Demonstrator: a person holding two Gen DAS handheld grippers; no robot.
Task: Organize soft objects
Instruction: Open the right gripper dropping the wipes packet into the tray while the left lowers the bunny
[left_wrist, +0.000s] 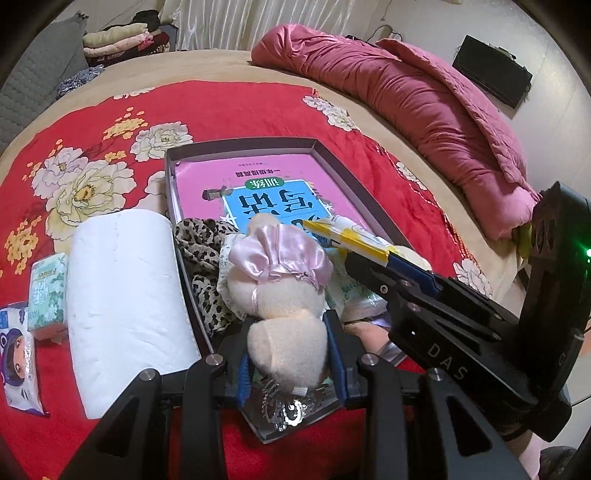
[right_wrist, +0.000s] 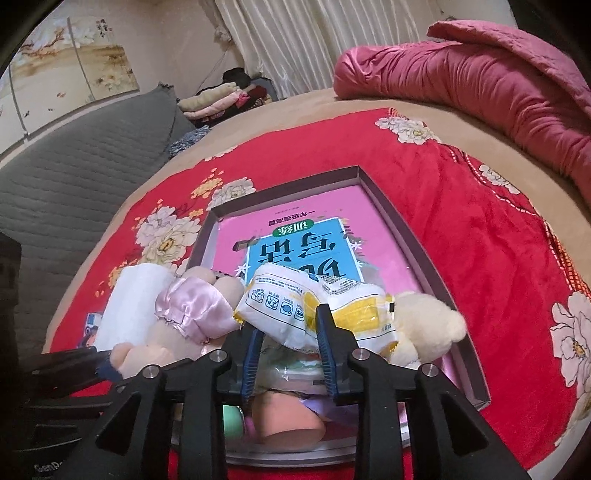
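A cream plush toy in a pink satin skirt (left_wrist: 280, 280) leans over the near end of a shallow grey box (left_wrist: 240, 142). My left gripper (left_wrist: 288, 336) is shut on the toy's lower body. A yellow-and-white tissue pack (right_wrist: 317, 302) rests on the pile in the box, lying loosely between the fingers of my right gripper (right_wrist: 288, 325), which stands open. The left wrist view shows the right gripper (left_wrist: 369, 254) reaching in from the right with the pack (left_wrist: 347, 230) at its tip. A second cream plush (right_wrist: 428, 317) lies just right of the pack.
A pink book (left_wrist: 266, 184) covers the box floor, and a leopard-print cloth (left_wrist: 199, 240) sits in its near left corner. A white paper roll (left_wrist: 122, 295) and two small tissue packs (left_wrist: 46, 295) lie left of the box on the red floral bedspread. A pink quilt (left_wrist: 406, 92) runs along the far right.
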